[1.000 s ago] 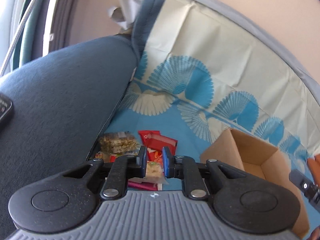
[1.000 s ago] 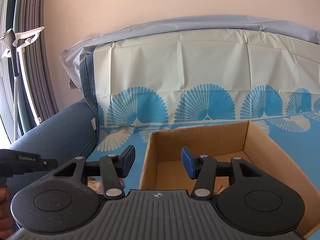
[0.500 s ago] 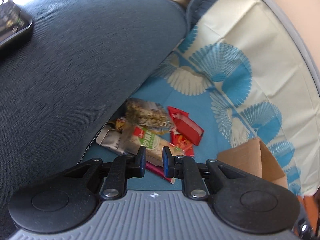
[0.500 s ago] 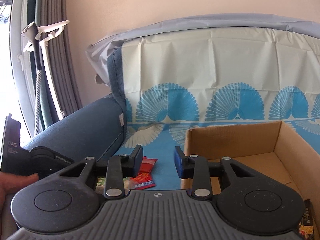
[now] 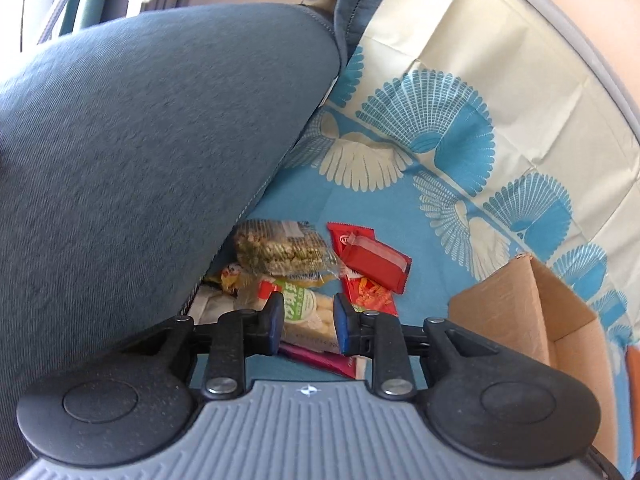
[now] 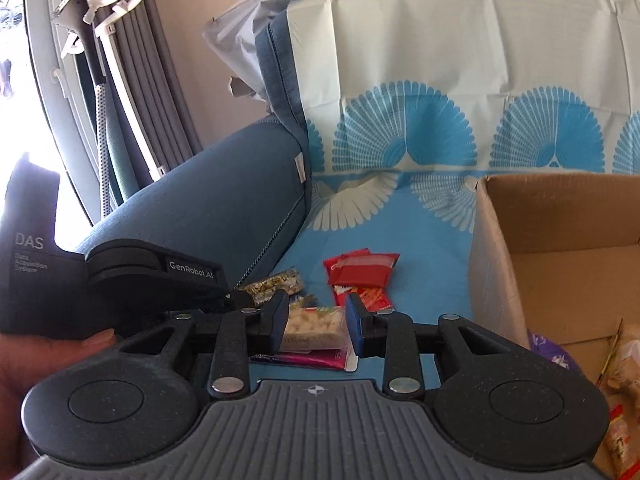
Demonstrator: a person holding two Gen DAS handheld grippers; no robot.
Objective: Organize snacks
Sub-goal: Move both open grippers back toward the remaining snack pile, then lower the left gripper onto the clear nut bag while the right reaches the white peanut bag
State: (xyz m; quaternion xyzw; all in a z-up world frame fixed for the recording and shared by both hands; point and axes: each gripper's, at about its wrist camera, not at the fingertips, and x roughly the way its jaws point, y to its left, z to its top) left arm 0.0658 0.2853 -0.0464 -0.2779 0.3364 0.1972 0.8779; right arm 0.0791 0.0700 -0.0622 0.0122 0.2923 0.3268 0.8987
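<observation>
A pile of snack packets lies on the blue patterned cover beside the sofa arm: a seeded cracker pack (image 5: 280, 248), a red wafer bar (image 5: 372, 256), a white-and-green rice cracker pack (image 5: 308, 316) and a pink bar (image 5: 316, 356). My left gripper (image 5: 306, 324) is open, its jaws on either side of the rice cracker pack, just above it. My right gripper (image 6: 316, 322) is open and empty over the same pile; the rice cracker pack (image 6: 314, 326) shows between its jaws. The left gripper's body (image 6: 152, 276) is at its left. A cardboard box (image 6: 560, 248) stands to the right.
The blue sofa arm (image 5: 140, 160) rises just left of the pile. The sofa back under the patterned cover (image 6: 440, 80) is behind. The box holds several packets (image 6: 624, 364) at its near end. Curtains and a white hanger (image 6: 112, 12) stand at far left.
Both grippers have swung left from the box to the snack pile. The left jaws have opened a little around the rice cracker pack; the right jaws have narrowed.
</observation>
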